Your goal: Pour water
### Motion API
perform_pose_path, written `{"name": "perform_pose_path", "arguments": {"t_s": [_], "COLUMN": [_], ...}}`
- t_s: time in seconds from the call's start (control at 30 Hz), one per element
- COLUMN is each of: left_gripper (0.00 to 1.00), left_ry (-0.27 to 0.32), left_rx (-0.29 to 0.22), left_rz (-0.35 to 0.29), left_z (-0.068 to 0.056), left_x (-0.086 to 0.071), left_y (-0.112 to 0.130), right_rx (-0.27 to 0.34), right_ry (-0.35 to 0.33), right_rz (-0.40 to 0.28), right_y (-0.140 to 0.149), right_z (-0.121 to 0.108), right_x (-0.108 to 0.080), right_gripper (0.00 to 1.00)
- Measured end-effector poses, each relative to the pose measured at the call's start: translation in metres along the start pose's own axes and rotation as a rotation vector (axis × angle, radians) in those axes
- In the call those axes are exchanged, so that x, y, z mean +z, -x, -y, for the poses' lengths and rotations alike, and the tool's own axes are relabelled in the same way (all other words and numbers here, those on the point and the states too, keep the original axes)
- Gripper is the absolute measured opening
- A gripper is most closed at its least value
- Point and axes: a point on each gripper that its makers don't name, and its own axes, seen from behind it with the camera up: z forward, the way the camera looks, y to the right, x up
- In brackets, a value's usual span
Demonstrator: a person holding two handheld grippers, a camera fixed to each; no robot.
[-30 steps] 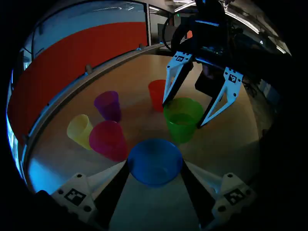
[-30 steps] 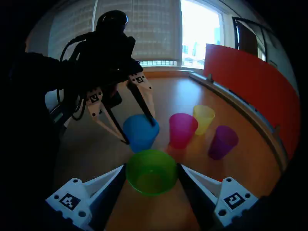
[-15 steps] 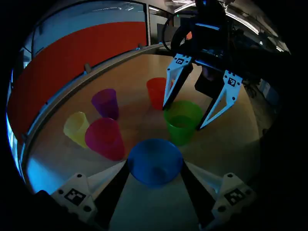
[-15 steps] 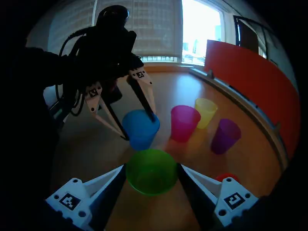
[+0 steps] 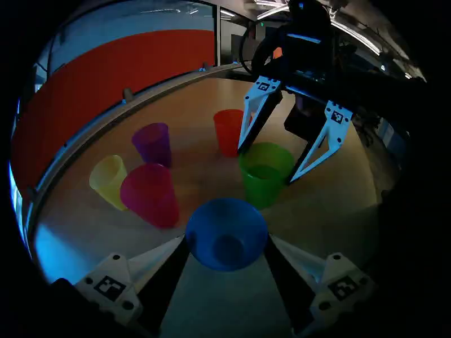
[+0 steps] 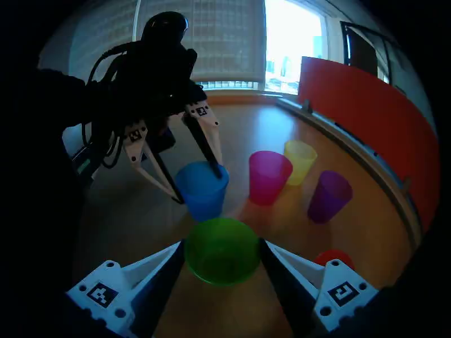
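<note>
- while both cups are upright, pouring looks not yet begun — the left gripper (image 5: 225, 241) is clamped on the blue cup (image 5: 226, 225).
- the right gripper (image 6: 221, 248) clamps the green cup (image 6: 221, 265); tilting remains.

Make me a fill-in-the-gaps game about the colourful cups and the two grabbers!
1. The left gripper is shut on a cup whose colour is ___.
2. The right gripper is shut on a cup whose colour is ___.
3. The yellow cup, pink cup, purple cup and red cup stand free on the table, so that makes ___ cups nobody is holding.

Missing words: blue, green, four.
</note>
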Motion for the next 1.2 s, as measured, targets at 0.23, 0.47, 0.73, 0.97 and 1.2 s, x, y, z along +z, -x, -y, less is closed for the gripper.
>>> {"name": "perform_pose_path", "arguments": {"t_s": [0.23, 0.47, 0.73, 0.97, 1.2], "left_gripper": [0.89, 1.0, 1.0, 1.0, 1.0], "left_ry": [0.005, -0.005, -0.012, -0.026, -0.037], "left_rx": [0.008, -0.002, -0.012, -0.003, -0.015], "left_rz": [0.009, 0.037, 0.04, 0.049, 0.05], "left_z": [-0.001, 0.001, 0.002, 0.001, 0.0], "left_x": [-0.001, -0.002, -0.005, -0.009, -0.015], "left_y": [0.001, 0.008, 0.008, 0.015, 0.021], "right_rx": [-0.001, 0.0, 0.006, 0.015, 0.02], "right_ry": [0.0, 0.008, 0.02, 0.033, 0.064], "right_rz": [0.01, 0.015, 0.012, 0.011, 0.017], "right_y": [0.001, 0.005, 0.007, 0.012, 0.022], "right_z": [0.001, 0.002, 0.0, 0.0, 0.0], "right_x": [0.0, 0.0, -0.005, -0.01, -0.02], "right_gripper": [0.97, 1.0, 1.0, 1.0, 1.0]}}
